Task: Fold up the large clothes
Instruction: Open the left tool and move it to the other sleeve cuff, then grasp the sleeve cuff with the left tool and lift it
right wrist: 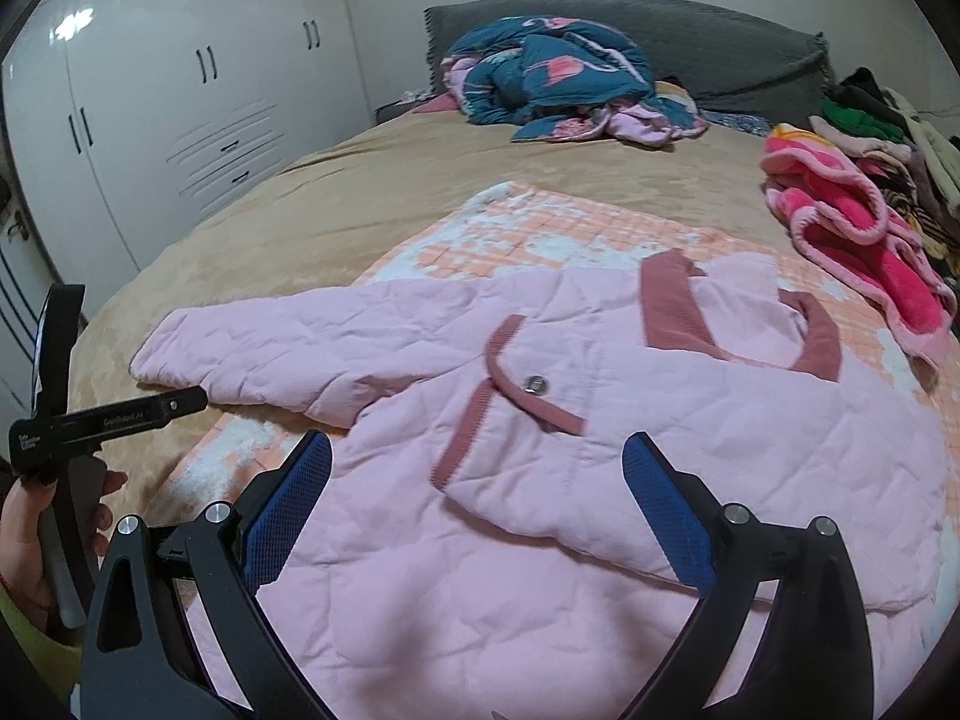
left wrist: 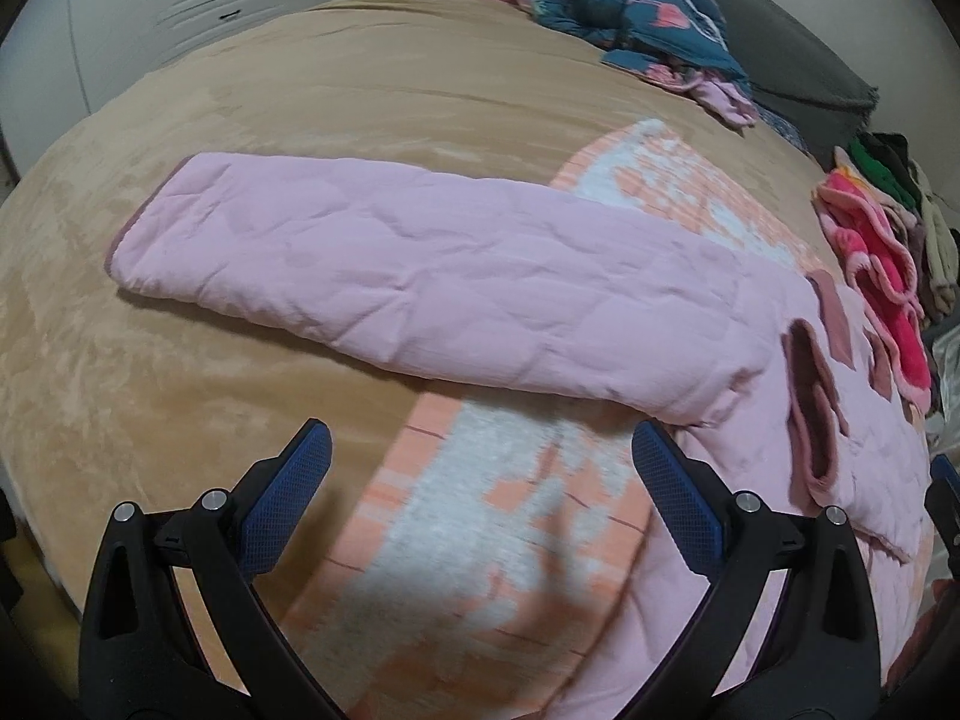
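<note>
A pale pink quilted jacket [right wrist: 600, 450] with dusty-rose trim lies front up on an orange-and-white checked blanket [right wrist: 540, 228] on the bed. Its left sleeve [left wrist: 420, 282] stretches out flat to the left over the tan bedspread. My left gripper [left wrist: 480, 498] is open and empty, hovering above the blanket just below that sleeve. My right gripper [right wrist: 477, 516] is open and empty above the jacket's body, near the front flap with a metal snap [right wrist: 534, 385]. The left gripper's body [right wrist: 108, 417] and the hand holding it show at the left of the right wrist view.
The tan bedspread [left wrist: 300, 108] covers the bed. A teal and pink garment heap [right wrist: 552, 78] lies by the grey headboard [right wrist: 720, 42]. A hot-pink fleece item [right wrist: 858, 240] and a stack of clothes [right wrist: 888, 126] sit at the right edge. White wardrobes [right wrist: 180, 108] stand left.
</note>
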Demonstrator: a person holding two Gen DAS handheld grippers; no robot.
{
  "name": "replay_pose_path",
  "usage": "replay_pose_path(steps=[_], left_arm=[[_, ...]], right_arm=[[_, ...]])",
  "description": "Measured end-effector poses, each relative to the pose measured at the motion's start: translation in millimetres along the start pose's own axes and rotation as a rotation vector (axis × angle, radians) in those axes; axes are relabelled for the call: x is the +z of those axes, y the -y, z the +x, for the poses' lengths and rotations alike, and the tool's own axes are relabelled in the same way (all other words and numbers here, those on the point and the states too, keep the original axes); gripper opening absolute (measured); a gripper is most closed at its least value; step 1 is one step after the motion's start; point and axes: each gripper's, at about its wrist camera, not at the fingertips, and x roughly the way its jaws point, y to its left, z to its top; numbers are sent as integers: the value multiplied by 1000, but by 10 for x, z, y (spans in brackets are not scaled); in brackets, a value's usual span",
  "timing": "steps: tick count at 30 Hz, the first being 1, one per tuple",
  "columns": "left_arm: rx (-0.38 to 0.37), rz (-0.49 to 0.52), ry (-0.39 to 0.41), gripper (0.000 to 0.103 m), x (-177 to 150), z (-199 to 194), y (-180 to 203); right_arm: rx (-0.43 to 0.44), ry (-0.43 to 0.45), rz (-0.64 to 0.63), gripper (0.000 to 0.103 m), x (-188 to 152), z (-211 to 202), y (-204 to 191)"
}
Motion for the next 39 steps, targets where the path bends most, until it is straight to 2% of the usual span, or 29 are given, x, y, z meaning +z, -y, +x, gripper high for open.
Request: replay_pose_path(steps=[13,22,25,30,33,39], left_arm=[[-10,-176,-17,94,125,268,-599],[-72,-318,-29,94,239,532,-962],[-68,-359,-14,94,280,597,-1066],[-16,-423,24,93,344,646,-1236],[11,-450,43,85,405,661,-1327],[71,-433,34,55,572,673,-1363]], right_arm=[[37,-38,-56,97,18,318,-348],[43,-45,-43,97,-45,387,-341],[37,-46,-29,97,-73,385,-283],[21,-55,-22,97,-115,381,-210],[11,-51,-15,97,-126,355,-166],[-7,-41,11,97,-143,310,-52]])
